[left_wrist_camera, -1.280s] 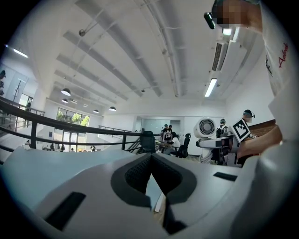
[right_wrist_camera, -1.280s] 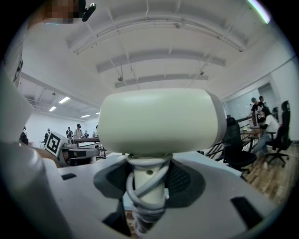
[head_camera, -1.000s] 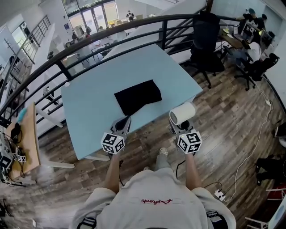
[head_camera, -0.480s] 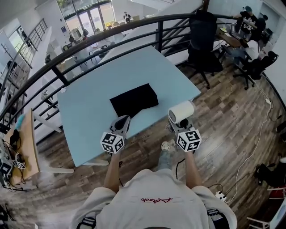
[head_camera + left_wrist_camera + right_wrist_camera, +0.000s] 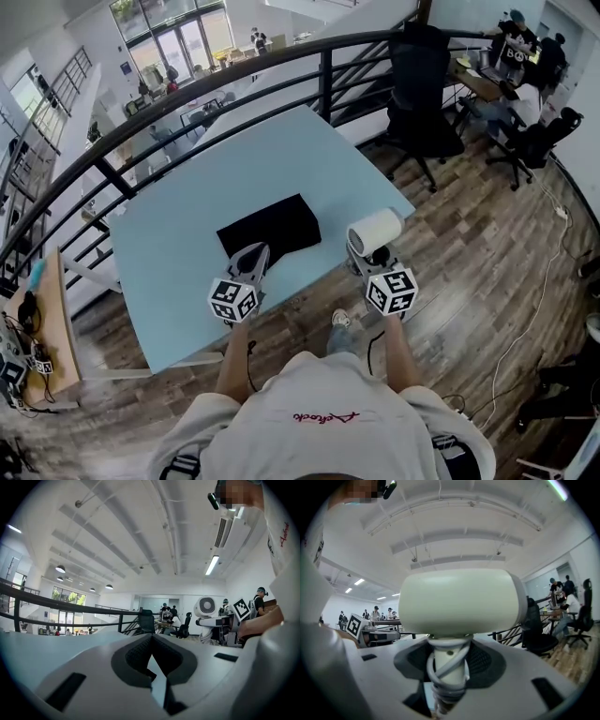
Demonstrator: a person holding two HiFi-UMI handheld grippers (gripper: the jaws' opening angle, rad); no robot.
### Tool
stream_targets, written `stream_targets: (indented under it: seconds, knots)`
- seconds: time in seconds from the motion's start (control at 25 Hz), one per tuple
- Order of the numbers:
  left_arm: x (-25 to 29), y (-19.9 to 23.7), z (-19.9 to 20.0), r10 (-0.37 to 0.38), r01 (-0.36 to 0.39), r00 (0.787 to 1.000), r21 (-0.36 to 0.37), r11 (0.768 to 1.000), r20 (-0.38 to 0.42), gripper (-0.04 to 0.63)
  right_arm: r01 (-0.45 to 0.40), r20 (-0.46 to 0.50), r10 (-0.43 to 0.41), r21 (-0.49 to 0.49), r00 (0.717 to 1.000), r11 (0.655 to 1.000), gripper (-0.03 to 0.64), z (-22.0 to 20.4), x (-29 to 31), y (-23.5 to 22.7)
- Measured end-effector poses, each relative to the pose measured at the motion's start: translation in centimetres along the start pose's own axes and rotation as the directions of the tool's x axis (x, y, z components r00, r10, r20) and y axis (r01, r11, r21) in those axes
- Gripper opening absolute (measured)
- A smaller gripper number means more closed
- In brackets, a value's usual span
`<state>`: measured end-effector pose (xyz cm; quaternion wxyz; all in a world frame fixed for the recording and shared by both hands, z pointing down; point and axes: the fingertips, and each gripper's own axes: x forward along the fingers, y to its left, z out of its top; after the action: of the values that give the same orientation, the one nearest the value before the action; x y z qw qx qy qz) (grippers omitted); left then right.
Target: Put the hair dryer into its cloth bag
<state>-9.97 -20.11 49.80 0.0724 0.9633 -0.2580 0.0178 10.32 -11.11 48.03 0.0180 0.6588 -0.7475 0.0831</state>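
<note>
The pale blue table (image 5: pixel 187 225) carries the black cloth bag (image 5: pixel 269 228) flat by its near edge. Right of it, the right gripper (image 5: pixel 370 258) clamps the white hair dryer (image 5: pixel 375 231) by its cord-wrapped handle. The left gripper (image 5: pixel 251 255) has its jaws together, empty.

- Surface (image 5: pixel 178 234): a pale blue rectangular tabletop, seen cornerwise from above in the head view.
- Cloth bag (image 5: pixel 269 229): black, flat and roughly rectangular. It lies directly on the surface, close to the near edge, and is the only item resting there.
- Floor (image 5: pixel 469 253): brown wood planks on which the surface stands.
</note>
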Motion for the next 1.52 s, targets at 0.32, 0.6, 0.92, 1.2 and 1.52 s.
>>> stream_targets:
  seconds: [0.32,0.6,0.92,1.2,1.52]
  knots:
    - [6.1,1.1,1.1,0.011,-0.011,1.000,0.001,1.000,-0.012,0.008,-0.019,-0.003,0.019,0.005,1.000,1.000,0.201,1.6,3.8,-5.1]
    - [11.0,2.5,2.3,0.051,-0.051,0.999,0.005,0.999,-0.012,0.008,-0.060,-0.006,0.060,-0.001,0.998,0.998,0.202,3.0,7.4,-9.1]
    - [16.4,3.9,2.2,0.081,-0.081,0.996,-0.004,0.997,-0.034,0.008,-0.104,-0.009,0.104,0.000,0.995,0.995,0.202,3.9,11.7,-13.4]
    - [20.0,5.2,1.7,0.124,-0.124,0.991,-0.002,0.992,-0.053,0.008,-0.137,-0.026,0.137,0.009,0.990,0.991,0.201,3.7,14.7,-16.7]
    - [22.3,6.5,0.8,0.169,-0.170,0.983,-0.007,0.985,-0.076,0.008,-0.187,-0.043,0.187,0.009,0.981,0.982,0.202,3.3,17.7,-18.1]
